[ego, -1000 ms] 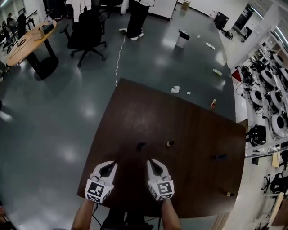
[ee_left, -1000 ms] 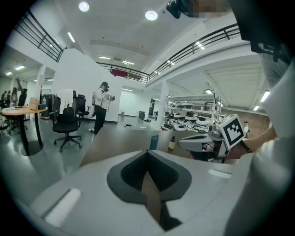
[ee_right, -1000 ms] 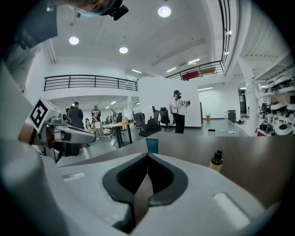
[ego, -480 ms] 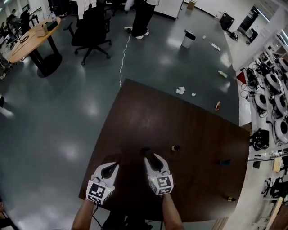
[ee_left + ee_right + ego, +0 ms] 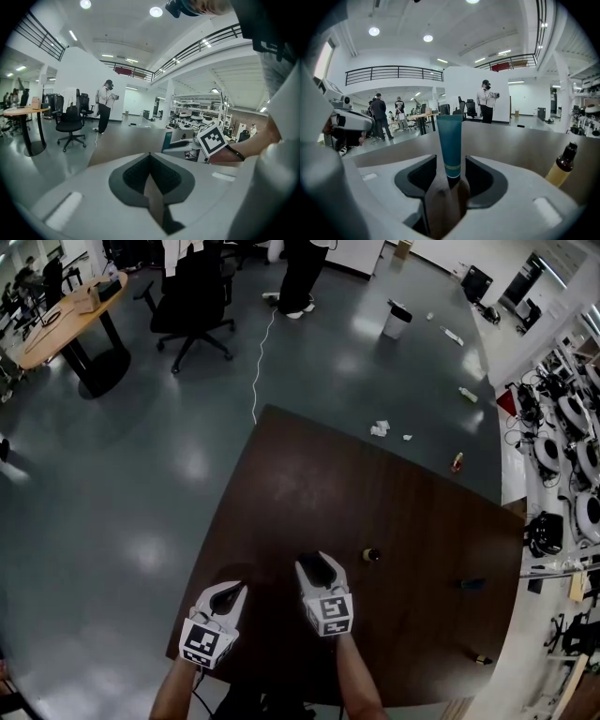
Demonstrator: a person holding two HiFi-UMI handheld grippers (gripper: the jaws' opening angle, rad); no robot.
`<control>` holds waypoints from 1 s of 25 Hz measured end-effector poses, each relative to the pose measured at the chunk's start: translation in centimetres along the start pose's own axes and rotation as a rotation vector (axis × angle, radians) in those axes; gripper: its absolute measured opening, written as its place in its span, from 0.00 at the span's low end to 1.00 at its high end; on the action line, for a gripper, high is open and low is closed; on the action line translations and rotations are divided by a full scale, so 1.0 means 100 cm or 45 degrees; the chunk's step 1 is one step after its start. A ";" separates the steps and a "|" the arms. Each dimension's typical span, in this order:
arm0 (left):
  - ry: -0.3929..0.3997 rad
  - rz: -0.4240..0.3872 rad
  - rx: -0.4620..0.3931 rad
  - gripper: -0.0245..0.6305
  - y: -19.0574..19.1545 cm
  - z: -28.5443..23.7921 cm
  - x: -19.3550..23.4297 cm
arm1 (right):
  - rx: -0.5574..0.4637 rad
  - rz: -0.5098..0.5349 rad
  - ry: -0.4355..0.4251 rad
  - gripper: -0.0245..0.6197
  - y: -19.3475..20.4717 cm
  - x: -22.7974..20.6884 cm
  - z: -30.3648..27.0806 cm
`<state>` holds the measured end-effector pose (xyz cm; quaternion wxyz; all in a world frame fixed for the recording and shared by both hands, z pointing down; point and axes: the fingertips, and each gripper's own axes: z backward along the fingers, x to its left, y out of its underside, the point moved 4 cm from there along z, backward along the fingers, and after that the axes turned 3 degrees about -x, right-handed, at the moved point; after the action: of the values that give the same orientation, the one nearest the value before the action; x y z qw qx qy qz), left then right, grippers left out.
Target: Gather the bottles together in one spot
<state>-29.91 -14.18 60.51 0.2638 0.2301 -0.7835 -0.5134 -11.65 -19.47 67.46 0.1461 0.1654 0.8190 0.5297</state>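
the right gripper (image 5: 319, 566) sits nearer the upright teal plastic tube (image 5: 449, 140), jaws just opening around it; likely light, squashy: grip low. left gripper (image 5: 228, 594) clenched, empty.

Glossy grey floor (image 5: 122, 484), black office chair (image 5: 192, 292), round table (image 5: 58, 320)

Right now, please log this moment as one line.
right gripper: jaws just opened around standing teal tube | left gripper: shut, empty | brown-capped bottle: apart from tube
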 end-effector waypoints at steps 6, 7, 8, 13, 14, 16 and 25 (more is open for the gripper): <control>-0.005 0.025 0.006 0.04 0.005 0.000 0.004 | -0.029 0.000 0.027 0.27 -0.007 0.000 -0.002; -0.005 0.022 0.005 0.04 0.007 0.001 0.005 | -0.029 -0.002 0.026 0.26 -0.008 0.000 -0.001; -0.005 0.021 0.003 0.04 0.008 0.001 0.005 | -0.028 -0.003 0.027 0.26 -0.007 0.000 -0.001; 0.006 0.037 0.019 0.04 0.008 -0.001 0.002 | -0.031 -0.004 0.034 0.23 -0.008 -0.001 -0.001; 0.009 0.035 0.015 0.04 0.006 -0.001 0.002 | -0.031 -0.005 0.038 0.23 -0.008 -0.002 -0.001; 0.011 0.032 0.008 0.04 0.002 -0.001 0.001 | -0.036 -0.011 0.046 0.23 -0.009 -0.003 0.001; 0.031 0.017 0.001 0.04 -0.006 0.001 -0.009 | -0.090 -0.022 0.097 0.22 -0.020 -0.012 0.028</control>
<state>-29.19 -13.75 59.76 0.2767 0.2311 -0.7820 -0.5084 -9.69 -18.46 64.57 0.1250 0.1328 0.8060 0.5631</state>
